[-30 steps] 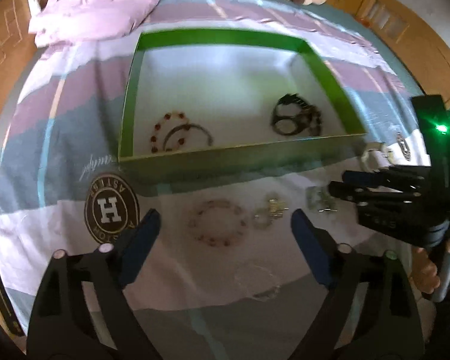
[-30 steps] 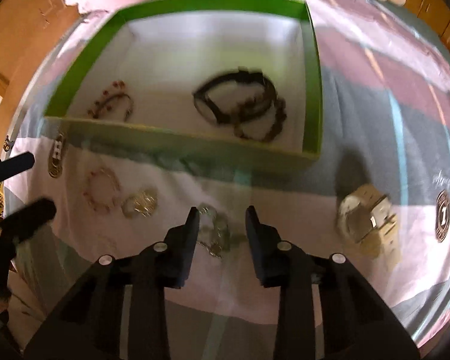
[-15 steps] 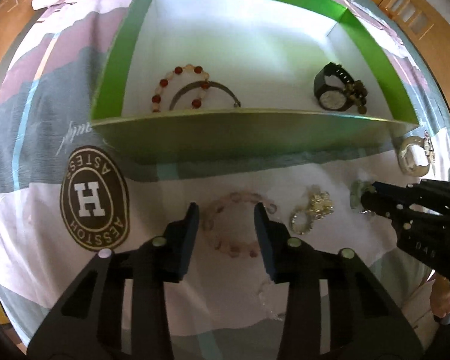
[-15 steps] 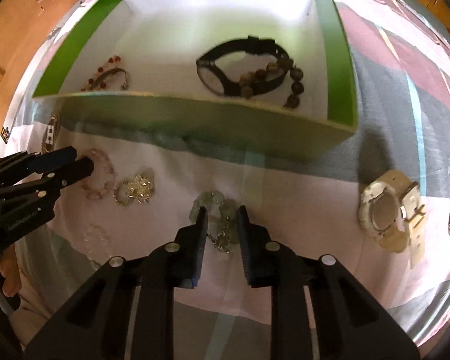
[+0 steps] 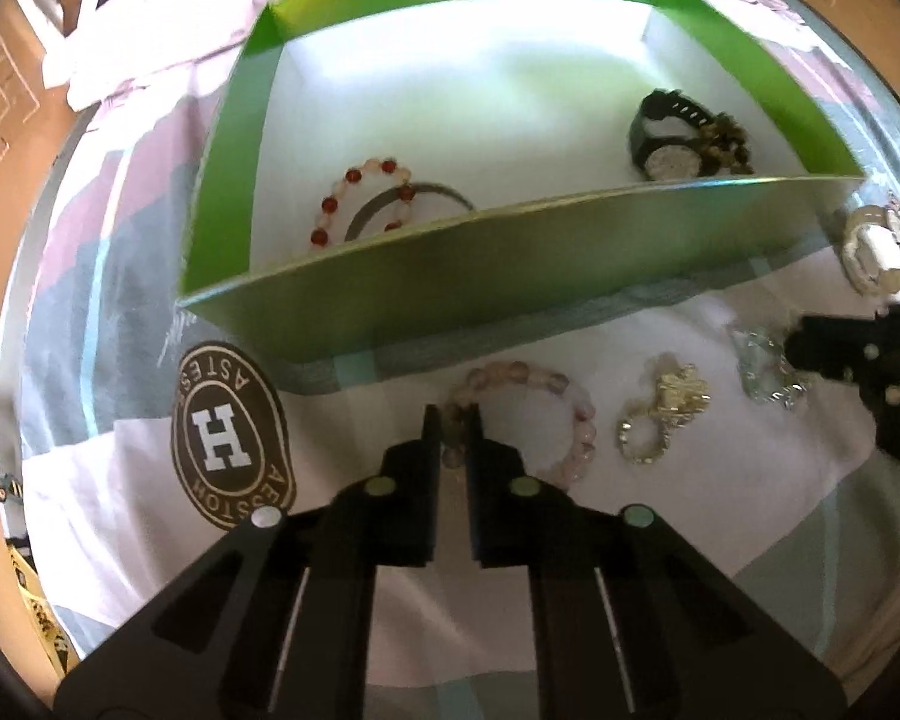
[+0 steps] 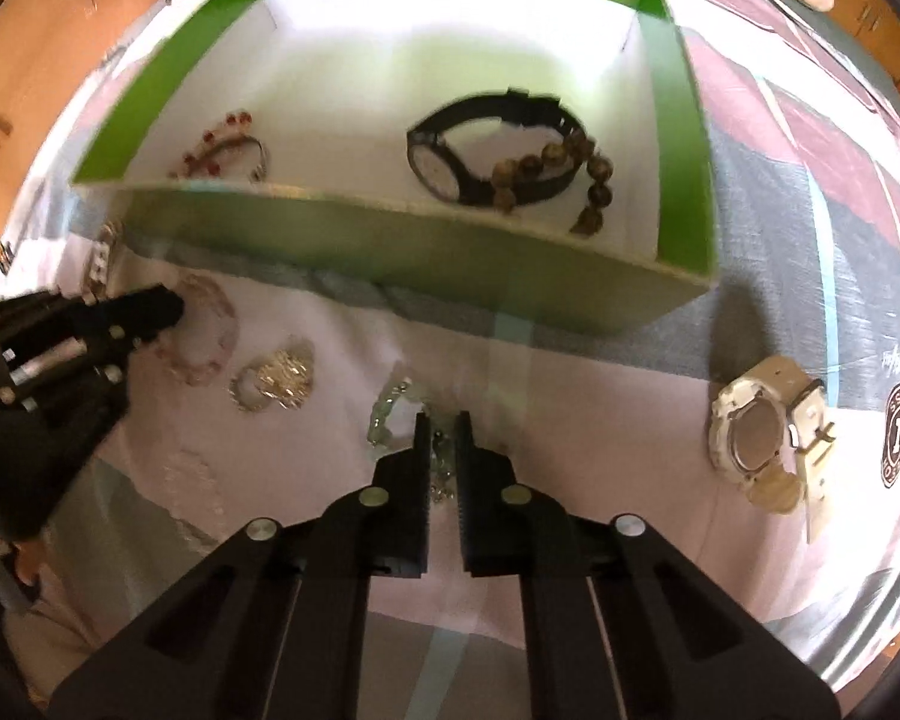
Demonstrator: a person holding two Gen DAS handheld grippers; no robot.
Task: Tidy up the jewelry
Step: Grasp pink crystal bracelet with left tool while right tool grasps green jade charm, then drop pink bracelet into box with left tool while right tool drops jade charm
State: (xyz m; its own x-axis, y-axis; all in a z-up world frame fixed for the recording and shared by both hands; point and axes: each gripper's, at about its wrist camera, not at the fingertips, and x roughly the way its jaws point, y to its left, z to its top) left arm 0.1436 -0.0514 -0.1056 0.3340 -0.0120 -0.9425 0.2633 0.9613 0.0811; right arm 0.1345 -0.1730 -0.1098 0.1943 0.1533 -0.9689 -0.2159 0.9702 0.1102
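Left wrist view: we note the left claw [image 5: 452,420], having just closed, clamped on the pink bead bracelet [image 5: 534,414] at lower centre, on the bed.

Right wrist view: right claw [image 6: 443,429], just closed, pinches the pale green bracelet [image 6: 390,411], lower centre, below the green box [image 6: 390,252].

Place: a home bedroom.
Surface: a bed [image 5: 660,588] under a pink, grey and white patchwork sheet.
Bedding: a rumpled pink quilt [image 5: 168,12] at the head.
Surroundings: wooden panelled furniture [image 5: 6,90] alongside.
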